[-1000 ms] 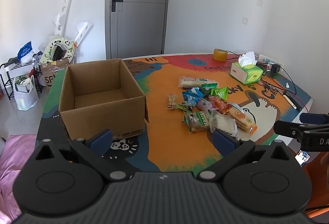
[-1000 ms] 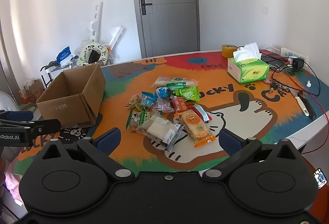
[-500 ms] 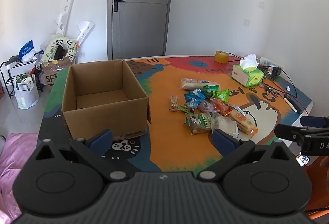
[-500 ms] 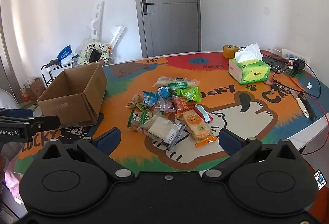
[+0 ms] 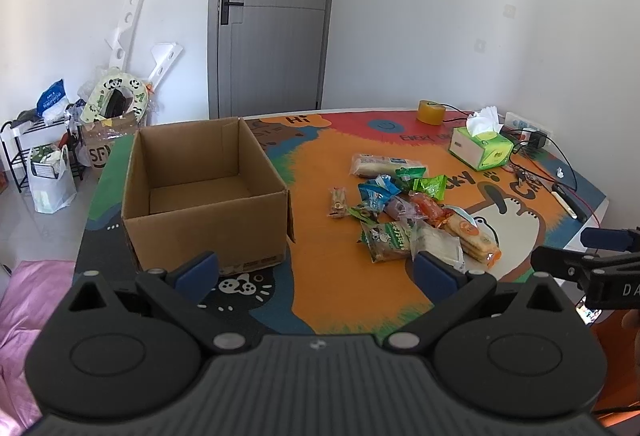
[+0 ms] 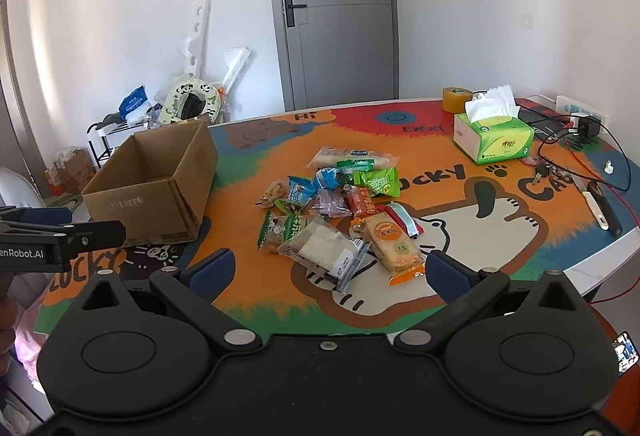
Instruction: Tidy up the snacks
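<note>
An empty open cardboard box (image 5: 204,191) stands on the left of the colourful table mat; it also shows in the right wrist view (image 6: 154,181). A pile of several wrapped snacks (image 5: 412,211) lies to its right, also in the right wrist view (image 6: 344,207). My left gripper (image 5: 316,270) is open and empty, held above the table's near edge in front of the box. My right gripper (image 6: 330,272) is open and empty, held above the near edge in front of the snack pile.
A green tissue box (image 6: 494,139), a roll of tape (image 6: 456,99), cables with a power strip (image 6: 580,123), keys and a knife (image 6: 600,207) lie on the right of the table. Bags and a rack (image 5: 48,155) stand on the floor at left.
Both grippers have pulled back and risen slightly, so the table looks a little farther away. Nothing on the table moved.
</note>
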`<state>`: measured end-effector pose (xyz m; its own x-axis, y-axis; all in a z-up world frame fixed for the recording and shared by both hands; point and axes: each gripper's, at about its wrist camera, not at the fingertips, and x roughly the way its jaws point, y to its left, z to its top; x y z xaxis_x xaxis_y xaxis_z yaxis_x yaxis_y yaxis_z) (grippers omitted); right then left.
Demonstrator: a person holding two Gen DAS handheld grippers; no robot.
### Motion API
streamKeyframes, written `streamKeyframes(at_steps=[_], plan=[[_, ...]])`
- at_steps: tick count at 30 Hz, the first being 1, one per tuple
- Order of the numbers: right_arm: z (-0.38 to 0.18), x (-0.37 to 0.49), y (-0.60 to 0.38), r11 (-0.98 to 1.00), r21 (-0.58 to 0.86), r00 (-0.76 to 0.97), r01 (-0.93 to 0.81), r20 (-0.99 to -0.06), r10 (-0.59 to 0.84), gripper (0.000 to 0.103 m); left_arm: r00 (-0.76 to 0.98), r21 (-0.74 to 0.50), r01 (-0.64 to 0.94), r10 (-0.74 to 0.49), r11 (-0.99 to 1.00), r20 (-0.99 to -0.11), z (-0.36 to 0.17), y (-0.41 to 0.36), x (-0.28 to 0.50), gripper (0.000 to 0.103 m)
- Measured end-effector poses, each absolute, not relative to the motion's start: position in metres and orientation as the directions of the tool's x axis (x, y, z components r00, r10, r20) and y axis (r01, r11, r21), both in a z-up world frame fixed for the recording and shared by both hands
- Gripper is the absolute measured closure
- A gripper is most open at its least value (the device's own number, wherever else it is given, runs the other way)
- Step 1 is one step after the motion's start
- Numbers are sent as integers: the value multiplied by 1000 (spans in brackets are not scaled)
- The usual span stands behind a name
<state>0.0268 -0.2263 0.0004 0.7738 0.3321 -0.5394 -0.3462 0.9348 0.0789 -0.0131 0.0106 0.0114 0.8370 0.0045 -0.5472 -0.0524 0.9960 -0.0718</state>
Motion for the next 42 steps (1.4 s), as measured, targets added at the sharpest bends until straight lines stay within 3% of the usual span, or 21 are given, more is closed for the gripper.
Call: streamKeyframes(at_steps=[26,42], plan=[[0,28,-229,940,77,781,-334,-535,322,0,839,-58,-82,37,995,-542,11,9,-13,0],[-24,54,-256,953,96,776,-286,-561,290,0,828,-108,-29,-37,994,-559,-8,-8,19,1]])
